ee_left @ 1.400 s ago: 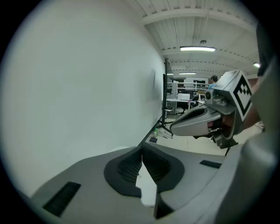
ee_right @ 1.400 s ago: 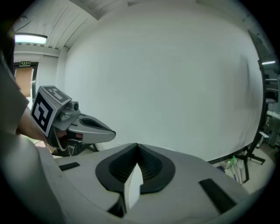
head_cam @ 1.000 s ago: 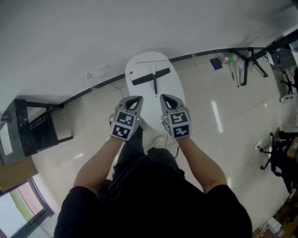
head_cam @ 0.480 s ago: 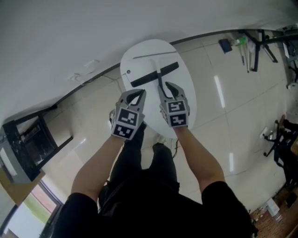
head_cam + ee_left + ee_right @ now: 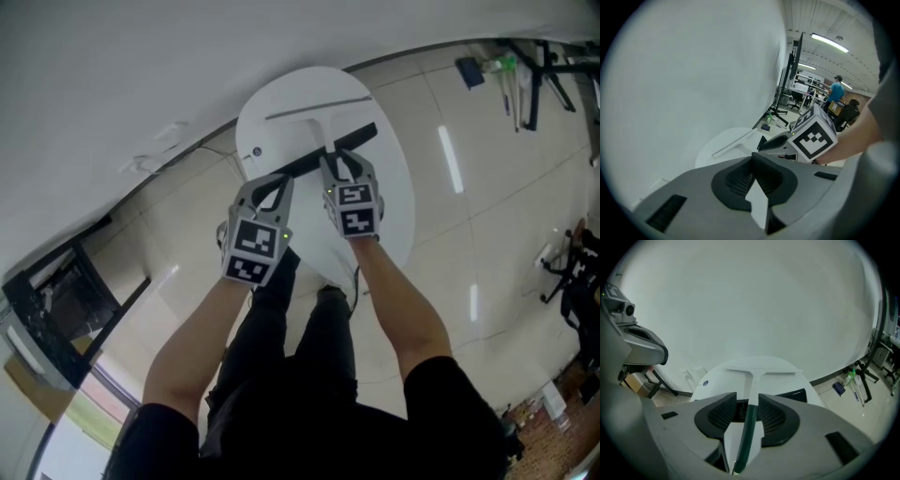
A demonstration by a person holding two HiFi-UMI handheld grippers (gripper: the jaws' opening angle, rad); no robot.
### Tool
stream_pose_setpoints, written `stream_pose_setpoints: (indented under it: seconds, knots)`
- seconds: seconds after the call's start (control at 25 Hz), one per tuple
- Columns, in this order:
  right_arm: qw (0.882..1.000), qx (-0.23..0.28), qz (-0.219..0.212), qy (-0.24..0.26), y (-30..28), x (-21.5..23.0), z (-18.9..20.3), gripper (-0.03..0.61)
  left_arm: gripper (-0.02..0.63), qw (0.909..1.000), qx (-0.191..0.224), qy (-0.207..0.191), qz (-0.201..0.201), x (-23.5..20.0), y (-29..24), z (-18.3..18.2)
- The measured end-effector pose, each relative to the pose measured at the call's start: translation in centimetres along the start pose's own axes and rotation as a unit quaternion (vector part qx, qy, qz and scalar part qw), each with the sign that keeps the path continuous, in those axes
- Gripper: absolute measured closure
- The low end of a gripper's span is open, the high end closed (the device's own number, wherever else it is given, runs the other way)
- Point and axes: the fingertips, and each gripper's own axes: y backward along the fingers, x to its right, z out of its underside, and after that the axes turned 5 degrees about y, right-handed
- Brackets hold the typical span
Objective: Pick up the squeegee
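Right gripper (image 5: 747, 401) around the handle of the squeegee (image 5: 752, 389), left gripper (image 5: 752, 159) empty beside it.
The squeegee lies flat on the white oval worktop (image 5: 396, 202), which stands against a pale wall (image 5: 141, 56). Its white head points to the wall and its dark green handle points to the person. A black bar (image 5: 798, 394) lies across the worktop, just behind the right gripper's jaws, and it crosses the line of the handle. These jaws are a little apart. The handle runs between them, with a thin gap visible on one side, so they do not clamp it. In the head view the left gripper (image 5: 278, 180) is over the left edge of the worktop, near the right gripper (image 5: 343, 159). Its jaws meet at the tips, with nothing between them.
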Motion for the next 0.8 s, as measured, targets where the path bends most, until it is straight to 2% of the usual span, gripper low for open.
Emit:
stream_pose_setpoints:
  seconds: [0.4,0.6,0.8]
  knots:
    - [0.999,-0.023,0.001,-0.025,-3.6,0.8,2.2,0.428,0.607,0.9999,-0.012,0.006,0.005,-1.5,-2.1,1.1]
    - [0.999,-0.017,0.004,-0.027,-3.7,0.8,2.2,0.428,0.607,0.9999,-0.013,0.009,0.004,-1.9,-2.2,1.5]
    - [0.999,-0.018,0.012,-0.033,-3.5,1.0,2.2,0.469,0.607,0.9999,-0.01,0.01,0.003,-1.8,-1.8,1.4]
